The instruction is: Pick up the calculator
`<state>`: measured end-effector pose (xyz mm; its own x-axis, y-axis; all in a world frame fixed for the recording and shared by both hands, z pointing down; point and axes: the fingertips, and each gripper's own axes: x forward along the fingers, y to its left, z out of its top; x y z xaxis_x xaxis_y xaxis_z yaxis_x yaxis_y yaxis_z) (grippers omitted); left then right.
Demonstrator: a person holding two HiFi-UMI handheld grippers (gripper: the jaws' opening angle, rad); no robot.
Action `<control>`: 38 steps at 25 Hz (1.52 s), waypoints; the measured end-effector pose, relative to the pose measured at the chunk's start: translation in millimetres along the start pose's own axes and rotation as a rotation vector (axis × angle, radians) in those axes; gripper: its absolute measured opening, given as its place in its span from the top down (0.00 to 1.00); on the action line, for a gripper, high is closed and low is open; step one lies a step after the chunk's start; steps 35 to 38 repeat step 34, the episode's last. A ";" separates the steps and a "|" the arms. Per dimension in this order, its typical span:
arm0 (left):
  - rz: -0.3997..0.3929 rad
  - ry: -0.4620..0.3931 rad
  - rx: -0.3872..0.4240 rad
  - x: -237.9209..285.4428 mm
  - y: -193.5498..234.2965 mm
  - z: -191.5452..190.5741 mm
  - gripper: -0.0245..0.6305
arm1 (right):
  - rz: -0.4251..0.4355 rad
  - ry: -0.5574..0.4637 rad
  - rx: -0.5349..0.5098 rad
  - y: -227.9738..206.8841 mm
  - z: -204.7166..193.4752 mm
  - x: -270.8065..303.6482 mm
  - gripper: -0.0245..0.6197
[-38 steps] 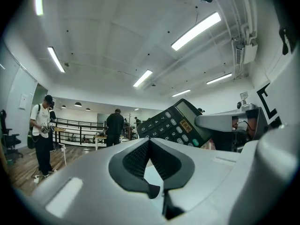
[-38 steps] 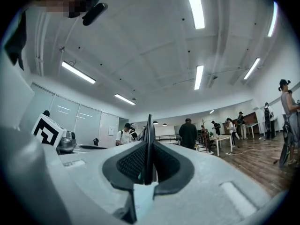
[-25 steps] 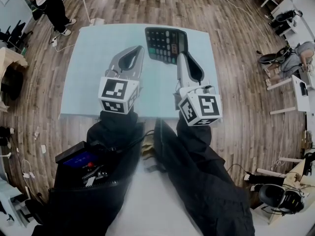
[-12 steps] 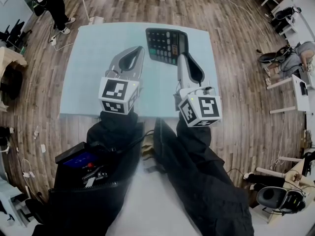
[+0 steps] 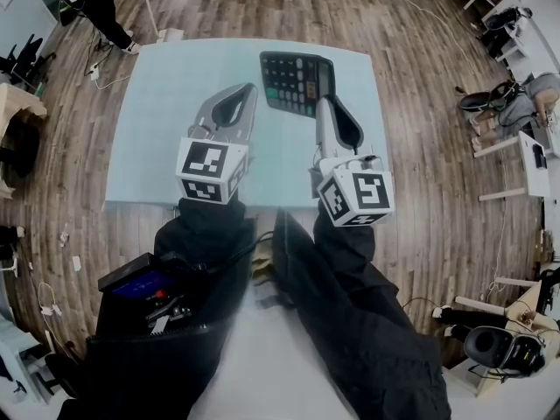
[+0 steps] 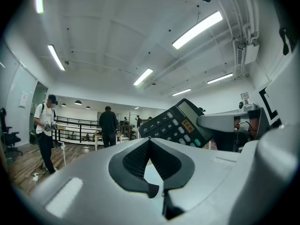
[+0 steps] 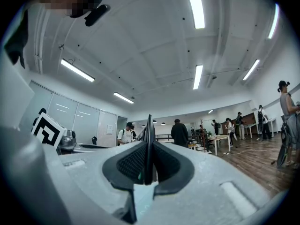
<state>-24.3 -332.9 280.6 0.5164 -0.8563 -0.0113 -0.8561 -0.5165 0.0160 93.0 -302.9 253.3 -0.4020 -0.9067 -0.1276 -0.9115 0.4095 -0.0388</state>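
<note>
Right gripper [image 5: 322, 100]: jaws closed down to a narrow gap on the calculator [image 5: 294, 81]. In the right gripper view the calculator [image 7: 149, 131] shows edge-on as a thin dark slab standing upright between the two ribbed pads [image 7: 131, 161], both pressing on it, with the right gripper [image 7: 149, 146] pointing roughly level. Left gripper [image 5: 248, 87]: jaws closed tip to tip, nothing held. The left gripper view shows its tips [image 6: 149, 140] meeting in a point, with only pale tabletop visible through the opening behind them. From the left gripper view the calculator [image 6: 174, 123] is seen face-on and tilted, display end higher, key end lower, gripped at its right side by the other gripper's grey jaw [image 6: 220, 121]. Its lower corner is hidden behind the left gripper body, so cannot tell whether it touches the table. In the head view the calculator sits over the far part of the light blue table [image 5: 166, 103], right of centre and near the far edge. The two grippers are side by side over the table but apart, and each carries its marker cube [image 5: 210, 170] at the near end, with black sleeves [image 5: 350, 304] behind. Beyond the table: wooden floor [image 5: 420, 103], and people standing in the background [image 6: 108, 125].
</note>
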 end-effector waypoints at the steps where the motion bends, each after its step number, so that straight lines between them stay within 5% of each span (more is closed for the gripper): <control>1: 0.002 0.001 0.000 -0.3 0.4 -0.5 0.96 | 0.000 0.000 0.000 0.0 -0.4 0.0 0.90; 38: 0.008 0.016 -0.005 0.4 2.8 -6.2 0.96 | 0.036 0.042 -0.014 6.3 -10.9 5.2 0.90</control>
